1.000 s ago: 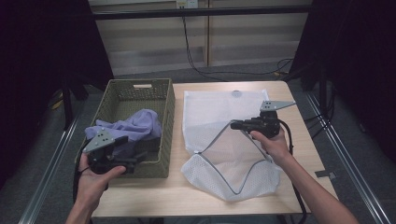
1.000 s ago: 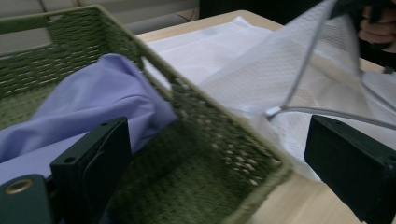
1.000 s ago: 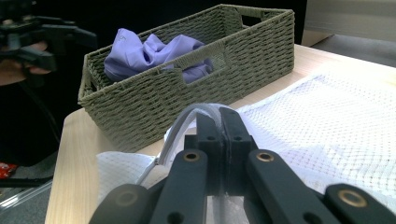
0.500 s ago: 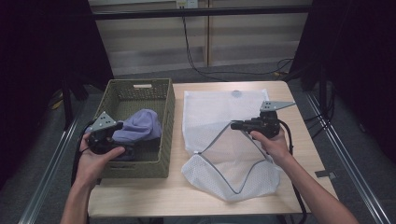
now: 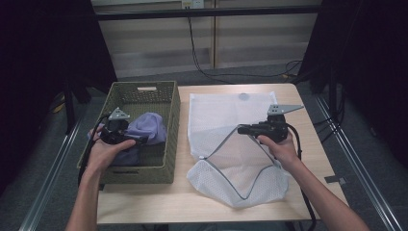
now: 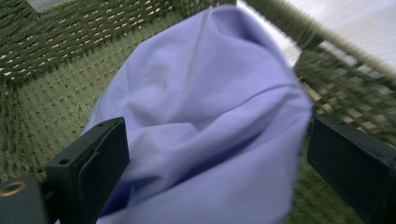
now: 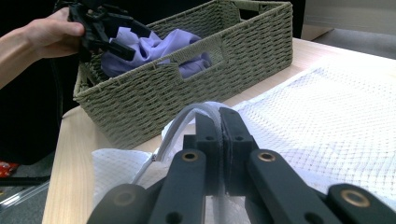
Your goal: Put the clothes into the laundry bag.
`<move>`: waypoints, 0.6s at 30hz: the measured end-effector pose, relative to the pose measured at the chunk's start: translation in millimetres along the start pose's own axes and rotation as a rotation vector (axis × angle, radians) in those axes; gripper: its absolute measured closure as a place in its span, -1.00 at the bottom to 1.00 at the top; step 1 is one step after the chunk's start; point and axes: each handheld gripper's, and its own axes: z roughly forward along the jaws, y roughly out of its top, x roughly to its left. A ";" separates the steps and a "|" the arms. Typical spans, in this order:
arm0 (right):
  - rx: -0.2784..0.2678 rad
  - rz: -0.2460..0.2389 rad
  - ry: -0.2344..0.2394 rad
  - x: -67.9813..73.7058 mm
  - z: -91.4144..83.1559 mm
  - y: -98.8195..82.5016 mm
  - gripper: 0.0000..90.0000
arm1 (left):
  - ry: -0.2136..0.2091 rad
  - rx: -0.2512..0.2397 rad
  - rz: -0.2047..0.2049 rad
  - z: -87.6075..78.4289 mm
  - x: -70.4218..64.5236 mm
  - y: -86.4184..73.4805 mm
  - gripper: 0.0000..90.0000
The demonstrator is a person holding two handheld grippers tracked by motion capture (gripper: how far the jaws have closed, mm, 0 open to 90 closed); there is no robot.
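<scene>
My left gripper (image 5: 126,137) jaws spread, straddling crumpled lilac cloth (image 6: 205,121) in woven olive basket (image 5: 169,103). My right gripper (image 7: 218,140) pinches white mesh bag (image 5: 226,120) rim, mouth lifted, lying right of cloth.

High view overhead, gripper views close, sharing basket (image 5: 144,166)

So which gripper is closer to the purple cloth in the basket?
Left. The left gripper straddles the purple cloth in the basket; the right gripper is across the table, shut on the mesh bag.
</scene>
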 end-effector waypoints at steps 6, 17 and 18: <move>0.007 -0.003 0.005 1.4 2.2 -0.3 0.95 | -0.002 0.072 -0.063 21.3 17.0 -10.5 -0.88; 0.023 -0.001 0.001 0.4 5.8 -2.8 0.95 | -0.015 0.163 -0.079 46.0 27.4 -18.5 -0.88; 0.023 -0.001 0.001 0.4 5.8 -2.8 0.95 | -0.015 0.163 -0.079 46.0 27.4 -18.5 -0.88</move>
